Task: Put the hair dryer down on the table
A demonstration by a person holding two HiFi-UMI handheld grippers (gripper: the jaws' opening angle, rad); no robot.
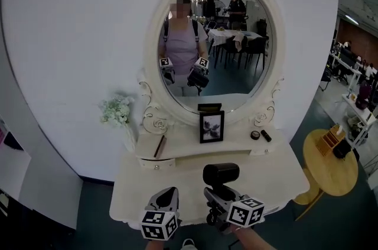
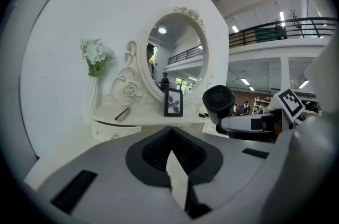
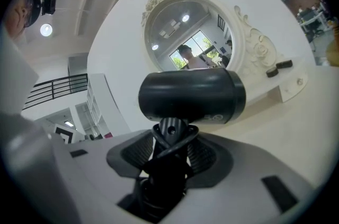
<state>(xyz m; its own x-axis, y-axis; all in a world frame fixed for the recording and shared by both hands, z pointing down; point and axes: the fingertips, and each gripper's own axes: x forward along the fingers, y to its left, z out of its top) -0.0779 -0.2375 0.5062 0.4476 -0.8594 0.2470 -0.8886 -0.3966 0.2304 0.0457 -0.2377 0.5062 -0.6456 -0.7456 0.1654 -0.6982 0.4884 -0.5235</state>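
Observation:
A black hair dryer (image 1: 221, 174) hangs upright over the front of the white dressing table (image 1: 277, 175). My right gripper (image 1: 217, 194) is shut on its handle. In the right gripper view the barrel (image 3: 192, 96) lies crosswise above the jaws, and the cord is looped round the handle between the pads (image 3: 139, 150). My left gripper (image 1: 168, 195) hovers to the left of it above the table's front edge, shut with nothing in it. In the left gripper view its jaw tips (image 2: 170, 132) meet, and the hair dryer (image 2: 218, 100) shows at the right.
An oval mirror (image 1: 215, 42) rises behind a raised shelf. On the shelf stand a framed picture (image 1: 211, 126), a vase of white flowers (image 1: 116, 110), a brown stick-like item (image 1: 159, 146) and two small dark items (image 1: 260, 135). A round wooden side table (image 1: 331, 166) is at the right.

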